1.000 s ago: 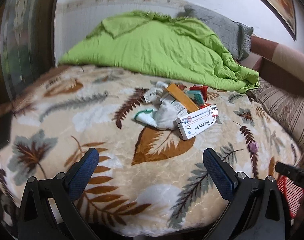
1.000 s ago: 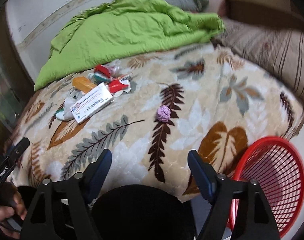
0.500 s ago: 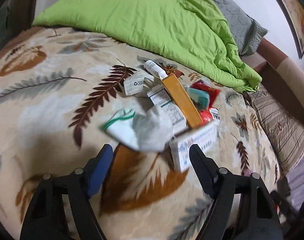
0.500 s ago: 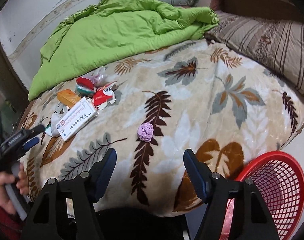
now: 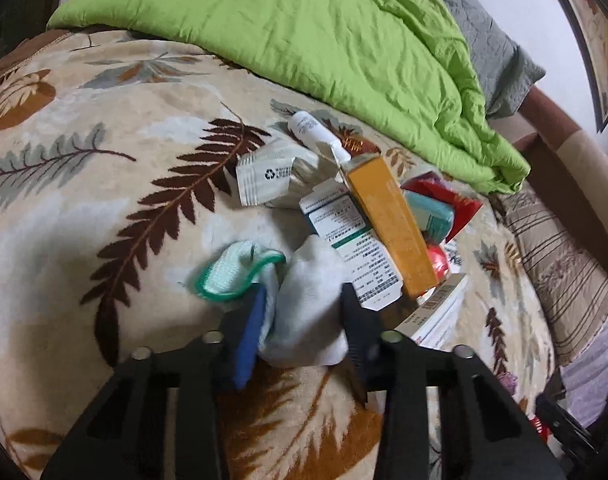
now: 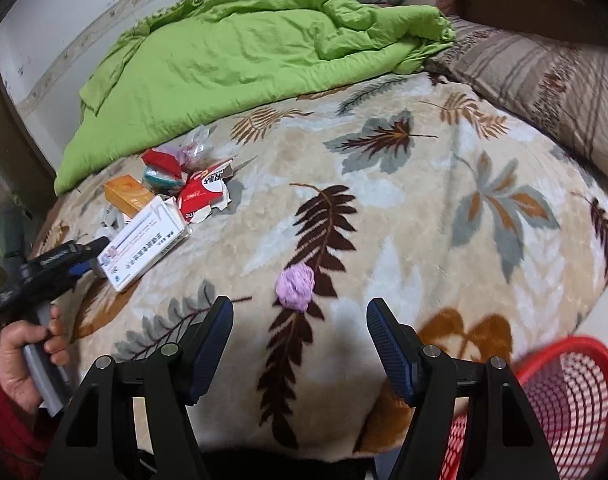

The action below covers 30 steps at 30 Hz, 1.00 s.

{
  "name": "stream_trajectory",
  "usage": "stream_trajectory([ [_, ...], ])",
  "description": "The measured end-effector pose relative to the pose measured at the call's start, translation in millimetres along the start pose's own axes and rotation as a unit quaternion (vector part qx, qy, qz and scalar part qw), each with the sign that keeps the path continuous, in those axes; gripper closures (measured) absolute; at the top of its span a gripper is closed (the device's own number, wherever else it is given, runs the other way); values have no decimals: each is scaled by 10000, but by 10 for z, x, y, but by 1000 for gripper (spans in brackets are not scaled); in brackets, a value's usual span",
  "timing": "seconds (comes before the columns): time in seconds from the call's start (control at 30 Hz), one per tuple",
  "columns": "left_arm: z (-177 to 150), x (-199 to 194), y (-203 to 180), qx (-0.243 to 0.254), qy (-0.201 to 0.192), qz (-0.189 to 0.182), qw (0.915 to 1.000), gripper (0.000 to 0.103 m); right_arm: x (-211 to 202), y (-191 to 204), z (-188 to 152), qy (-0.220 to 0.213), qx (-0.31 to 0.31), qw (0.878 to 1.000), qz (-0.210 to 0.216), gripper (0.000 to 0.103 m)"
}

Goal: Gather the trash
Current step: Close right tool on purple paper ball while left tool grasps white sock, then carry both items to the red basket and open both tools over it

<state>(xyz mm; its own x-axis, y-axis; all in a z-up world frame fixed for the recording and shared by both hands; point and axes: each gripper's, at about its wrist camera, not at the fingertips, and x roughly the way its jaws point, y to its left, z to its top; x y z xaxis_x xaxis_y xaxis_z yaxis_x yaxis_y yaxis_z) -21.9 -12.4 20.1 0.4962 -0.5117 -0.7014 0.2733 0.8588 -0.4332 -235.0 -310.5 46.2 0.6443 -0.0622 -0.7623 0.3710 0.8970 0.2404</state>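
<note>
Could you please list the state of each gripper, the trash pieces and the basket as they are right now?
left gripper: closing, pads pressing the white sock.
white sock: crumpled, pinched between the pads, lying on the blanket.
right gripper: open, nothing between its fingers.
purple wad: lying loose on the blanket.
orange box: lying atop the pile.
red basket: upright beside the bed.

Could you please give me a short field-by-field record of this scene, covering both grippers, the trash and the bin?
surface: leaf-print blanket on a bed
left gripper: jaws closing, white crumpled cloth between the pads
right gripper: open, jaws closing slowly, nothing between them, aimed toward purple wad
trash pile: orange box, white printed box, red packet, teal packet, silver sachet
bin: red mesh basket, beside the bed at lower right
bedding: green quilt, striped pillow
</note>
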Motion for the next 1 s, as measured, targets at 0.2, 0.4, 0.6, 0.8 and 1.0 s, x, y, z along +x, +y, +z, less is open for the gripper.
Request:
stream_trajectory([
  [0.2,-86,-225,-6,163,-287,120,9994,78,336,-19,89,503,3,9987,-27,58],
  [0.4,-203,-424,-172,649,-592,389,9954,80,388,21,92,593,-127,9981,71,81],
  [0.6,-286,-614,-366,1067,-1009,472,9880,80,168,142,98,108,-380,9990,195,81],
  [0.8,-400,-746,-506,1320,-1171,390,9835,80,98,173,88,6,-359,9990,265,81],
  [1.0,-519,-838,-665,1566,-1180,135,9805,80,2,177,42,-67,-309,9988,367,81],
])
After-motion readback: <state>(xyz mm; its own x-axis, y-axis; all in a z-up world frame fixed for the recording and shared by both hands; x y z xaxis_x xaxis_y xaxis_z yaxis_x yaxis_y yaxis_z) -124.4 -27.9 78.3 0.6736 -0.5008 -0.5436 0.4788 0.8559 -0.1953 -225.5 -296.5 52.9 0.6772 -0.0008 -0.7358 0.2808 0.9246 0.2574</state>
